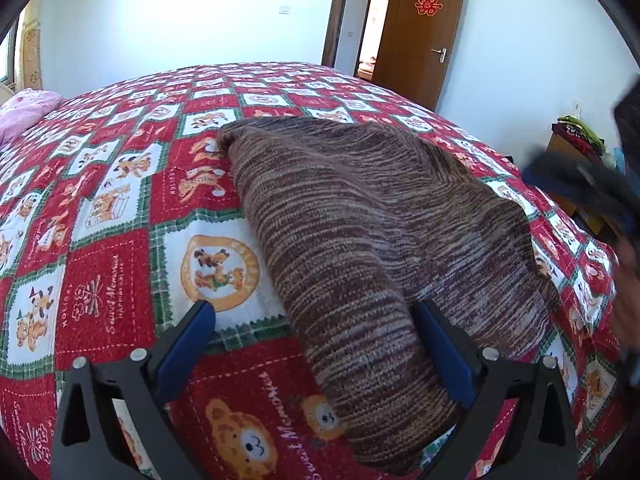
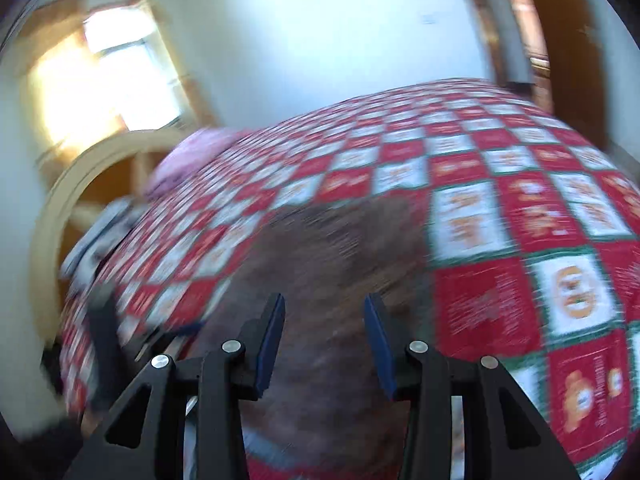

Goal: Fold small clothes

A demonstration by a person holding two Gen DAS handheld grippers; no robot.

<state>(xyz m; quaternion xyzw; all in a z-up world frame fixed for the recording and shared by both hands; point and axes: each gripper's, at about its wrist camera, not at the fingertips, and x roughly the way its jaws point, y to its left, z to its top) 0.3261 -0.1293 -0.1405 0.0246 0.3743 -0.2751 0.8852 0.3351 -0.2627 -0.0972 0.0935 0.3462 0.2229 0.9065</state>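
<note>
The left gripper (image 1: 316,344) is held low over the bed, pointing forward along the quilt (image 1: 120,208), its two blue-padded jaws spread wide. The near end of the brown striped knit garment (image 1: 360,216) lies between those jaws, the cloth running close against the right one, and neither pad pinches it. The garment stretches away from the gripper across the quilt, folded into a long band that widens toward the far right. In the left wrist view the right gripper (image 1: 592,188) appears only as a dark blur at the bed's right edge. In its own view the right gripper (image 2: 325,344) points down at the brown garment (image 2: 328,264) with its jaws apart and nothing between them; the whole picture is smeared by motion. The quilt is a red, white and green check with cartoon bears and dogs; its red squares read "Sweet Memories" and "HOLIDAY", with a smaller line too fine to read. A red paper cutting (image 1: 428,2), a Chinese double-happiness sign, is stuck on the open brown door (image 1: 416,52). A pink pillow (image 1: 24,114) lies at the far left of the bed.
</note>
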